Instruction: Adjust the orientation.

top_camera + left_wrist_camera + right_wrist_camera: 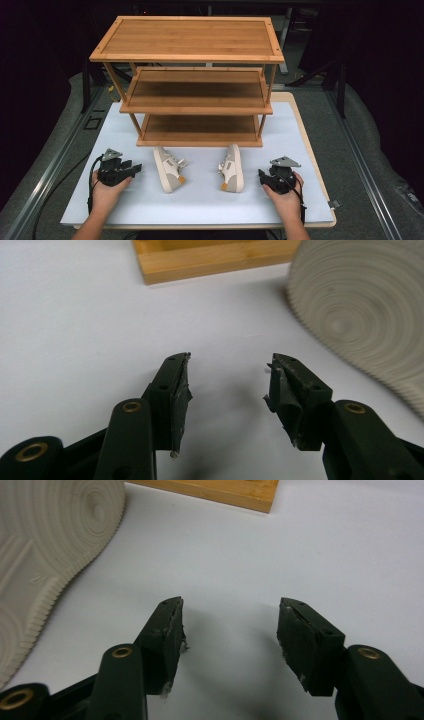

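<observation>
Two beige sneakers lie on their sides on the white table mat (200, 200), in front of a three-tier bamboo shelf (192, 75). The left shoe (167, 169) turns its ribbed sole (360, 305) toward my left gripper (134, 169), which rests open on the mat just left of it, nothing between its jaws (230, 362). The right shoe (233, 168) turns its sole (45, 545) toward my right gripper (261, 176). That gripper is also open and holds nothing (230, 605). All shelf tiers are bare.
The shelf's bottom board (215, 257) (215, 490) lies just beyond both shoes. Bare mat stretches between the shoes and along the front edge. Dark floor and metal rails (55, 165) flank the table.
</observation>
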The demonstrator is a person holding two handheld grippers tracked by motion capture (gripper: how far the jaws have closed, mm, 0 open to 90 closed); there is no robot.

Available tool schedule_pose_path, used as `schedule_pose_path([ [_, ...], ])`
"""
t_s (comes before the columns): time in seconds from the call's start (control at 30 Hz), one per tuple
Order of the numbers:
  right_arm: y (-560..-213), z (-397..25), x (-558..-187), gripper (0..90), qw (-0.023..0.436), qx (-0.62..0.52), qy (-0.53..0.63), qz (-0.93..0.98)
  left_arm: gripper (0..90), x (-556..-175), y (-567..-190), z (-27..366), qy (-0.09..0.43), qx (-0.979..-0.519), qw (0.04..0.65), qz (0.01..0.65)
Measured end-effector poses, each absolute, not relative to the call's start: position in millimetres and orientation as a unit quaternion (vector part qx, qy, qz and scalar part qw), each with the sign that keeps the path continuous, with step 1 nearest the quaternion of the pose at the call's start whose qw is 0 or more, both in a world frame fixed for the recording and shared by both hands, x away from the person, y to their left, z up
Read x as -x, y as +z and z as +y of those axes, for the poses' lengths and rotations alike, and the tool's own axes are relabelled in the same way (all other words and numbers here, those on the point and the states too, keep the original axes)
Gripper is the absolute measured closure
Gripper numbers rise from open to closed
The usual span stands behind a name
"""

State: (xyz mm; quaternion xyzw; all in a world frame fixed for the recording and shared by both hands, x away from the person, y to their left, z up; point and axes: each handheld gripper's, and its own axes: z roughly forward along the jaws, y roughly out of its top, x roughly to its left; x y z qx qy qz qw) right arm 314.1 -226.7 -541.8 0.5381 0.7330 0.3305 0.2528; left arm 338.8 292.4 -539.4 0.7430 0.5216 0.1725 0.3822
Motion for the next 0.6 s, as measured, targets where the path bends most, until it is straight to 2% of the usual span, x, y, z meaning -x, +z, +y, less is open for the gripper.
schedule_pose_path([
  [0.27, -522, -219, -297, 42.4, 0.232, -0.528, 0.387, 0.720, 50.0, -322, -529, 284, 0.170, -0.739, 0.404, 0.512],
  [0.6, -511, -205, -288, 42.2, 0.246, -0.504, 0.392, 0.729, 49.0, -309, -515, 274, 0.177, -0.743, 0.413, 0.496],
])
